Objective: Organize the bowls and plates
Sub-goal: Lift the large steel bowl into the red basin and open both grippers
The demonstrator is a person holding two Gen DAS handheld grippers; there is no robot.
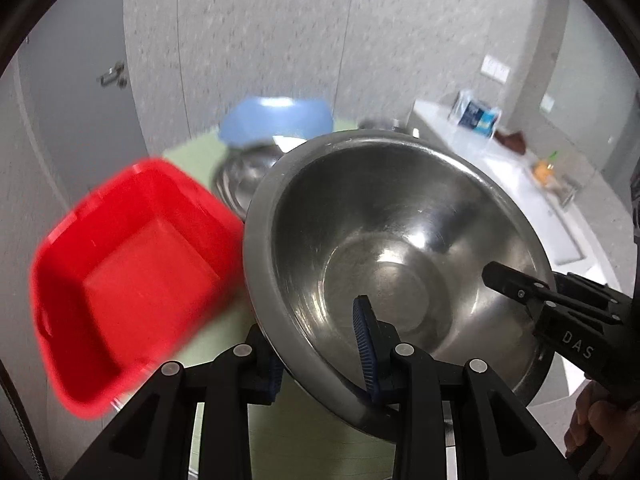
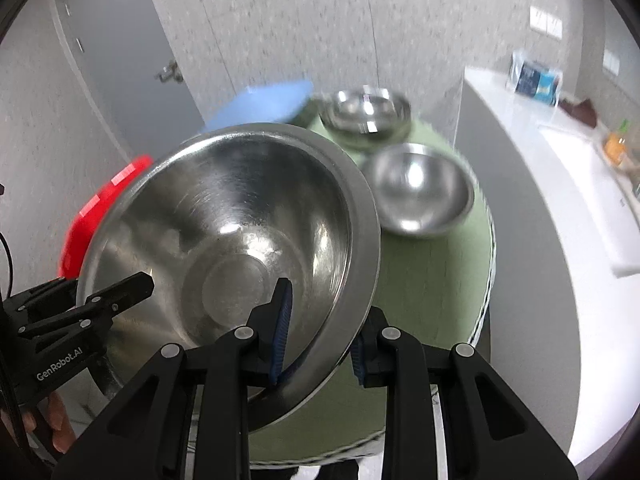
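A large steel bowl [image 1: 400, 248] is held tilted above the green round table [image 2: 432, 280] by both grippers. My left gripper [image 1: 320, 356] is shut on its near-left rim, one blue pad inside and one outside. My right gripper [image 2: 320, 344] is shut on its near-right rim [image 2: 320, 352] the same way. The bowl also fills the left of the right wrist view [image 2: 224, 240]. Each gripper shows in the other's view, at the bowl's side. A smaller steel bowl [image 2: 420, 192] and a stack of steel bowls [image 2: 366, 116] stand on the table behind.
A red plastic tub [image 1: 128, 264] sits at the table's left. A blue tub [image 1: 276, 120] stands at the back. More steel dishes [image 1: 244, 176] lie behind the held bowl. A white counter [image 2: 560, 200] with a sink runs along the right. Walls and a door lie behind.
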